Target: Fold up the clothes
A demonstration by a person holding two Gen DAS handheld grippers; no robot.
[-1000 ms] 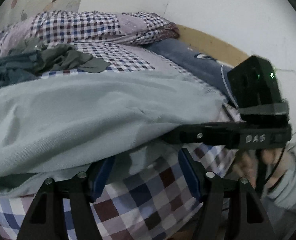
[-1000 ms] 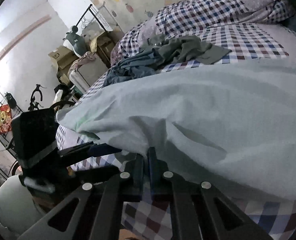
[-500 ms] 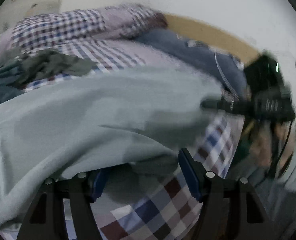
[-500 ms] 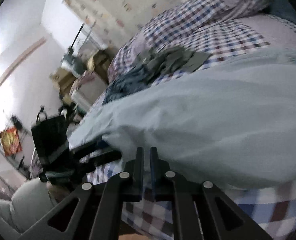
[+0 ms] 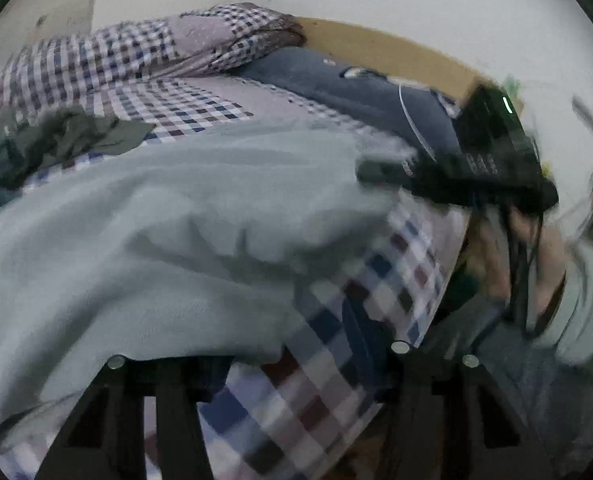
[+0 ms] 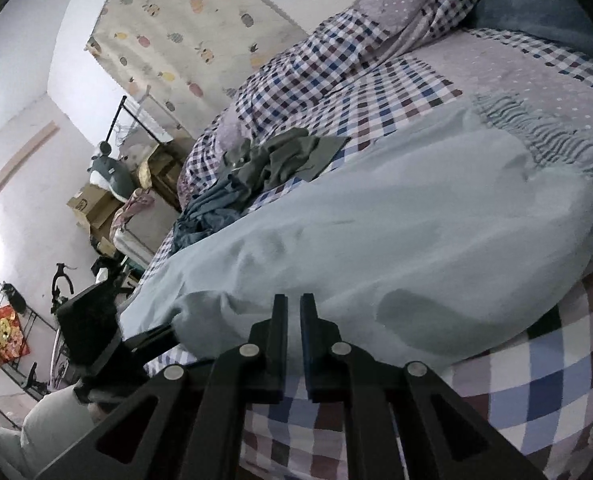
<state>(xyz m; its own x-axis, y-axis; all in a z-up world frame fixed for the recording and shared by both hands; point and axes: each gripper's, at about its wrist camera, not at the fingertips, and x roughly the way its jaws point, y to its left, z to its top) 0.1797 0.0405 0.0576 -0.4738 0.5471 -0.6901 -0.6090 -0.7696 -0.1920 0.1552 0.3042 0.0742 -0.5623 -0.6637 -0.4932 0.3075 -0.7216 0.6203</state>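
I am pinching the near edge of the pale green cloth (image 6: 376, 216) lying on the checked bed (image 6: 516, 360) with my right gripper (image 6: 293, 312), while my left gripper (image 5: 284, 360) is closing on the same edge, so I can lift it to fold.

matt pale cloth (image 6: 396, 232) on checked cotton bedspread (image 6: 536, 364).

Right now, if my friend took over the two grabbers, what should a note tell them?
Left gripper: jaws closing around the near edge of the pale green cloth; grip not confirmed, picture blurred.
Right gripper: shut at the cloth's near edge; whether it pinches fabric is unclear.
The cloth lies spread on the checked bed.
Crumpled dark clothes wait further back.
Done: no fold visible.
Left: fold the cloth, then the pile.
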